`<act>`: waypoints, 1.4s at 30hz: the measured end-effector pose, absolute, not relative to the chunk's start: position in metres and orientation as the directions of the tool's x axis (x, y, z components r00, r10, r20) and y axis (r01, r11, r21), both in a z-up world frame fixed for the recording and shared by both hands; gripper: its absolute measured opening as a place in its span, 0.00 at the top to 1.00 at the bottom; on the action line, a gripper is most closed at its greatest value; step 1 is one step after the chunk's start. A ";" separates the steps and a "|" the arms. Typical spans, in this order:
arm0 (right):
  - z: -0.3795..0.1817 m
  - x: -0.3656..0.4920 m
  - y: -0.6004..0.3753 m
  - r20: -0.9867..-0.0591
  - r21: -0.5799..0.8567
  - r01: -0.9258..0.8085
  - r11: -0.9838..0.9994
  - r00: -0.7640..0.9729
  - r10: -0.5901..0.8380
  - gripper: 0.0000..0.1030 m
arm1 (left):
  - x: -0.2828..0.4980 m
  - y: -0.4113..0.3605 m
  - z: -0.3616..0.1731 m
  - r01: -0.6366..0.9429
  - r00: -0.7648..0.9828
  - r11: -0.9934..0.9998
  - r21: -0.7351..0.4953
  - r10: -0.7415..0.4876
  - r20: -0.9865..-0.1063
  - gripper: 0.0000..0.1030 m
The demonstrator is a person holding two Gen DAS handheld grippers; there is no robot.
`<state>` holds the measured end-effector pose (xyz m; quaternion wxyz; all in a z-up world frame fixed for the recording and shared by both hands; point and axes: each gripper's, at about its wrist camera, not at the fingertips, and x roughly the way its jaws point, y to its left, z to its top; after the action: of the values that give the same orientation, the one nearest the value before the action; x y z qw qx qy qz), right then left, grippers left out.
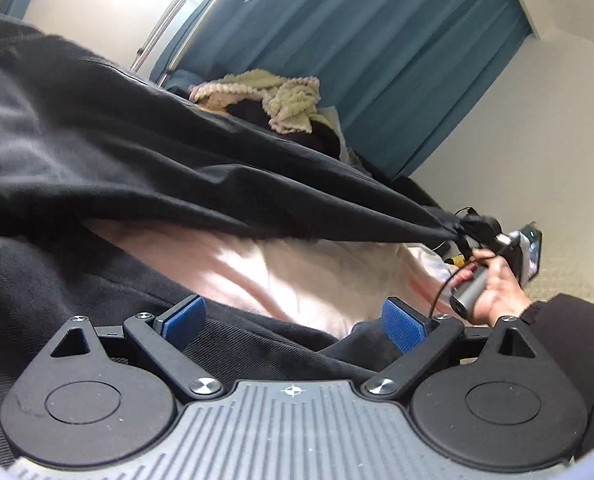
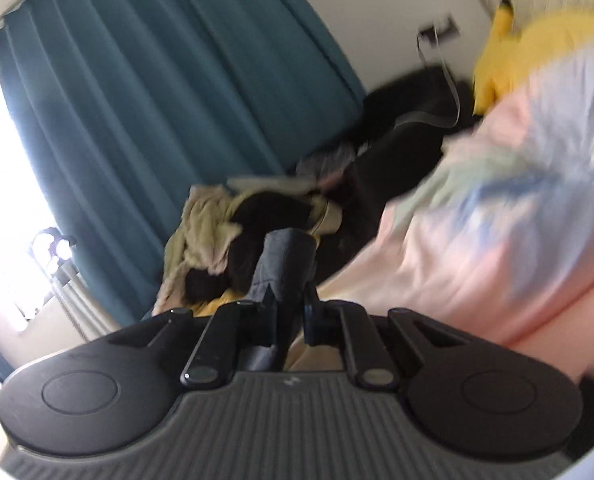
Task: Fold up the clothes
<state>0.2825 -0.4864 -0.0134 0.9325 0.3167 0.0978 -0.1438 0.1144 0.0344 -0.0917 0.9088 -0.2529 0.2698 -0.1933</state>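
A large black garment (image 1: 109, 148) hangs stretched across the left wrist view, over a pale pink bedspread (image 1: 281, 272). My left gripper (image 1: 295, 320) is open, its blue pads (image 1: 185, 318) wide apart just above a lower fold of the black cloth, holding nothing. The right gripper (image 1: 467, 228) shows at the right of the same view, shut on a corner of the black garment and pulling it taut. In the right wrist view my right gripper (image 2: 291, 312) is shut on a bunched fold of the dark cloth (image 2: 285, 256).
A heap of other clothes, pale green and black (image 1: 281, 104), lies beyond on the bed; it also shows in the right wrist view (image 2: 233, 232). A teal curtain (image 2: 157, 92) hangs behind. A yellow plush toy (image 2: 513, 56) sits at the right on the pink bedding (image 2: 497, 240).
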 end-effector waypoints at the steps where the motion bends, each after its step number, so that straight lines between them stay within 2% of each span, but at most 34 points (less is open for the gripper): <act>1: -0.018 0.273 -0.495 -0.284 0.572 0.349 0.742 0.933 -0.220 0.88 | 0.112 0.033 -0.089 0.222 0.783 0.800 -0.557 -0.486 -0.387 0.07; 4: -0.044 0.243 -0.518 -0.354 0.548 0.430 0.718 0.896 -0.267 0.88 | 0.107 0.030 -0.087 0.245 0.785 0.800 -0.547 -0.495 -0.373 0.07; 7: -0.089 0.225 -0.539 -0.492 0.516 0.529 0.673 0.827 -0.273 0.89 | 0.110 0.024 -0.090 0.258 0.774 0.805 -0.535 -0.503 -0.384 0.07; 9: -0.109 0.214 -0.542 -0.538 0.501 0.553 0.666 0.802 -0.261 0.89 | 0.112 0.021 -0.092 0.262 0.770 0.808 -0.527 -0.505 -0.391 0.07; 13: -0.094 0.223 -0.537 -0.510 0.503 0.533 0.680 0.819 -0.263 0.89 | 0.119 0.018 -0.096 0.244 0.761 0.810 -0.534 -0.501 -0.412 0.07; 18: -0.024 0.234 -0.524 -0.247 0.540 0.326 0.776 0.943 -0.224 0.89 | 0.121 0.019 -0.098 0.231 0.757 0.805 -0.547 -0.502 -0.419 0.07; 20: -0.019 0.230 -0.527 -0.234 0.538 0.333 0.775 0.941 -0.242 0.89 | 0.120 0.018 -0.097 0.234 0.759 0.809 -0.540 -0.499 -0.419 0.07; 22: -0.034 0.228 -0.531 -0.285 0.518 0.386 0.763 0.919 -0.272 0.88 | 0.120 0.016 -0.097 0.237 0.762 0.820 -0.520 -0.490 -0.424 0.07; 23: -0.050 0.228 -0.532 -0.340 0.492 0.433 0.755 0.894 -0.291 0.88 | 0.120 0.013 -0.097 0.231 0.766 0.840 -0.491 -0.468 -0.440 0.07; 26: -0.099 0.225 -0.535 -0.468 0.455 0.548 0.702 0.818 -0.335 0.78 | 0.124 0.003 -0.101 0.197 0.773 0.912 -0.359 -0.370 -0.516 0.07; 28: -0.123 0.217 -0.537 -0.492 0.503 0.577 0.644 0.803 -0.336 0.56 | 0.129 -0.003 -0.105 0.186 0.766 0.933 -0.307 -0.334 -0.550 0.07; 30: -0.134 0.210 -0.537 -0.479 0.527 0.555 0.644 0.820 -0.315 0.53 | 0.133 -0.005 -0.105 0.182 0.770 0.939 -0.292 -0.320 -0.552 0.07; 33: -0.126 0.195 -0.529 -0.436 0.515 0.516 0.684 0.845 -0.309 0.40 | 0.134 -0.011 -0.100 0.171 0.812 0.969 -0.181 -0.242 -0.531 0.07; 36: -0.108 0.177 -0.507 -0.413 0.480 0.485 0.731 0.860 -0.300 0.40 | 0.140 -0.016 -0.097 0.138 0.852 0.990 -0.015 -0.127 -0.508 0.08; 40: -0.090 0.161 -0.479 -0.423 0.543 0.426 0.723 0.883 -0.203 0.40 | 0.158 -0.013 -0.098 0.100 0.862 0.987 0.124 -0.023 -0.507 0.08; 41: -0.086 0.158 -0.472 -0.433 0.572 0.412 0.709 0.886 -0.165 0.40 | 0.163 -0.014 -0.102 0.090 0.856 0.982 0.165 0.008 -0.516 0.09; 42: -0.083 0.156 -0.464 -0.438 0.609 0.390 0.690 0.891 -0.117 0.40 | 0.168 -0.013 -0.107 0.079 0.842 0.977 0.198 0.041 -0.538 0.17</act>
<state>0.1558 -0.4643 -0.0826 0.9004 0.3675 0.1855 -0.1410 0.1678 -0.0129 -0.1072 0.9538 0.1069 0.2807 -0.0099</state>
